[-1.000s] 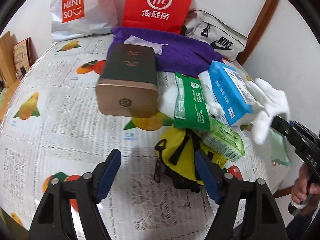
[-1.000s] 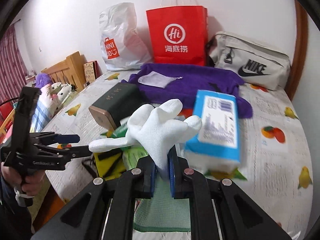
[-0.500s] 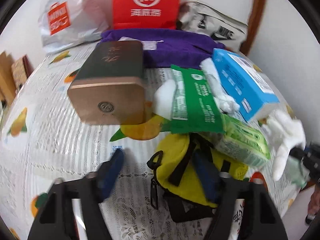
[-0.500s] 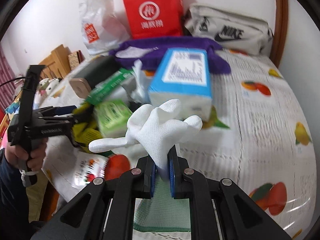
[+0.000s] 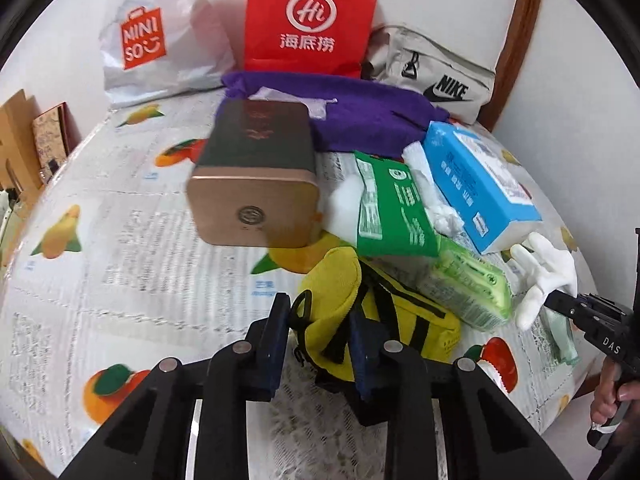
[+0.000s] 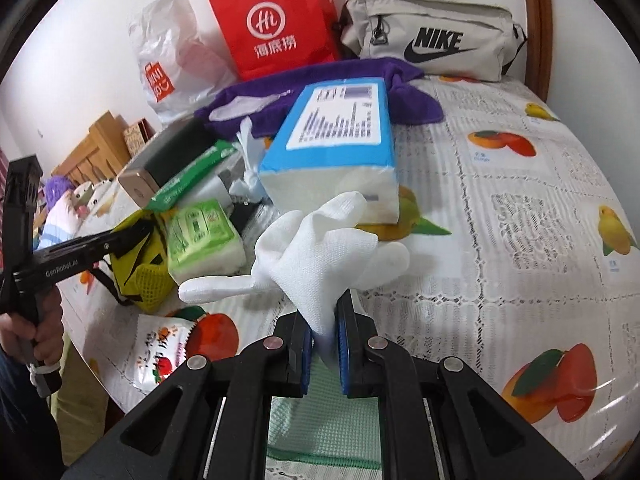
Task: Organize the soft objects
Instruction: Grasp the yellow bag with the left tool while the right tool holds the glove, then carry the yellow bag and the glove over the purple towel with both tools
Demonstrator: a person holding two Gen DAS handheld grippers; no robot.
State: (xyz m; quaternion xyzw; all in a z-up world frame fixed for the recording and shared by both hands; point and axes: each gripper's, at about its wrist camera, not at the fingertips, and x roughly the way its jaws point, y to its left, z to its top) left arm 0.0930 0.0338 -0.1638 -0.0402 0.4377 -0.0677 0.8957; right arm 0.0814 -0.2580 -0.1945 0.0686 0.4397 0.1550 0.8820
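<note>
Round table with a fruit-and-newsprint cloth, white wall behind. Red "Hi" bag, Miniso bag and Nike pouch at the back. Right gripper fingers pinch a white glove; left gripper fingers clamp the yellow pouch.

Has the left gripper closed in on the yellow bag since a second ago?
Yes. The left gripper has advanced toward the gold-ended box, and its jaws, earlier wide open short of the yellow bag, now squeeze its near end.
</note>
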